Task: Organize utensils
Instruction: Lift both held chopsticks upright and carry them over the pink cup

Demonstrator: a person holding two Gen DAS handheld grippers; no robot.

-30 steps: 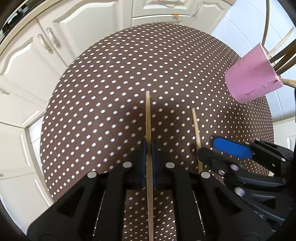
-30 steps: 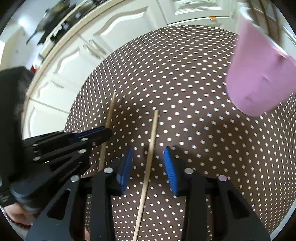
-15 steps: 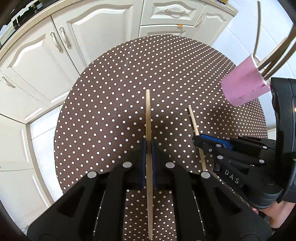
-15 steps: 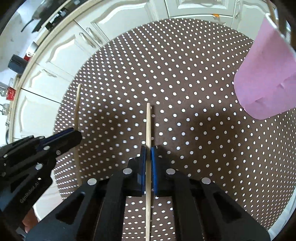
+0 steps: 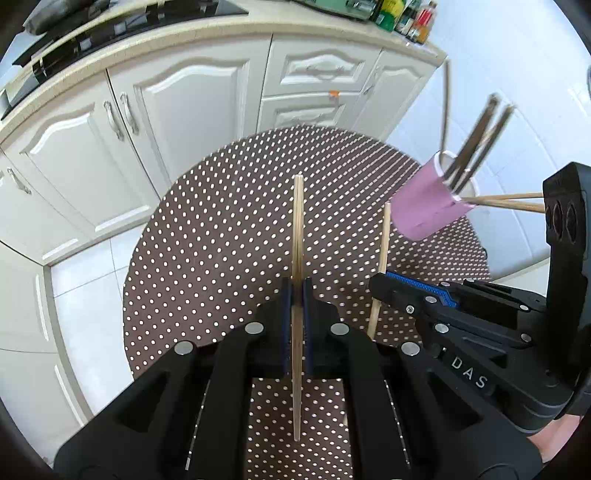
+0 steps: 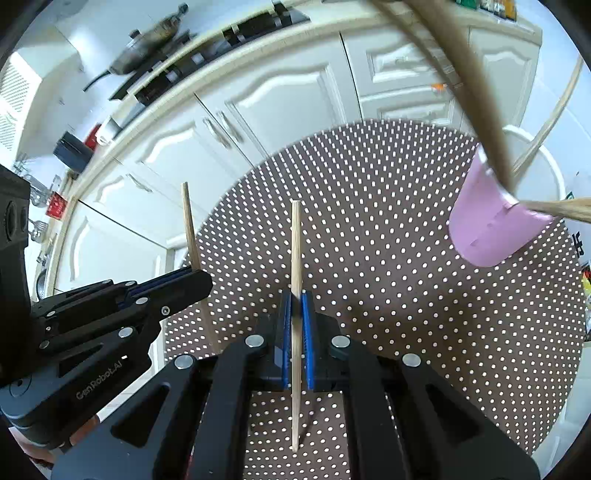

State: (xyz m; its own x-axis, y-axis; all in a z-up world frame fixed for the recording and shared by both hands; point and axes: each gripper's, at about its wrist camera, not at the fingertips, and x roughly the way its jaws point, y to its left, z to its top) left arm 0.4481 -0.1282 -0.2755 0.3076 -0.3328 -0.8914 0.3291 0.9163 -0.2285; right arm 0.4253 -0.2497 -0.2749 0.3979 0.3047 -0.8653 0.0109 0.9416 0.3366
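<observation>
**Above the dotted table: both sticks clamped and lifted**

Over the round brown polka-dot table (image 5: 207, 236): left gripper (image 5: 296, 295) clamped tight on a wooden chopstick (image 5: 297, 229), blue pads pinching it near mid-length, stick running straight along the fingers. Same grip as a second ago, no slip visible.

Right gripper (image 6: 296, 299) now pinched narrow on a second chopstick (image 6: 295, 251). A second ago: jaws wide, stick lying loose on the cloth between the pads. Half a second ago: already closed on it. Now off the table, shadow visible on the cloth below the lower end.

Both views pulled back compared with a second ago: table smaller in frame, white cabinet doors (image 5: 184, 107) and countertop (image 5: 229, 33) now in view, floor tile showing at left. Consistent with both tools raised.

Seen from the left wrist, right gripper (image 5: 376, 286) just beside, its stick (image 5: 382, 258) close to parallel with the left one. Seen from the right wrist, left gripper (image 6: 207, 277) at lower left with its stick (image 6: 190, 229).

Pink cup (image 5: 428, 206) standing on the table's right side, well apart from both held sticks, several chopsticks (image 5: 476, 140) already in it, leaning out over the rim.
</observation>
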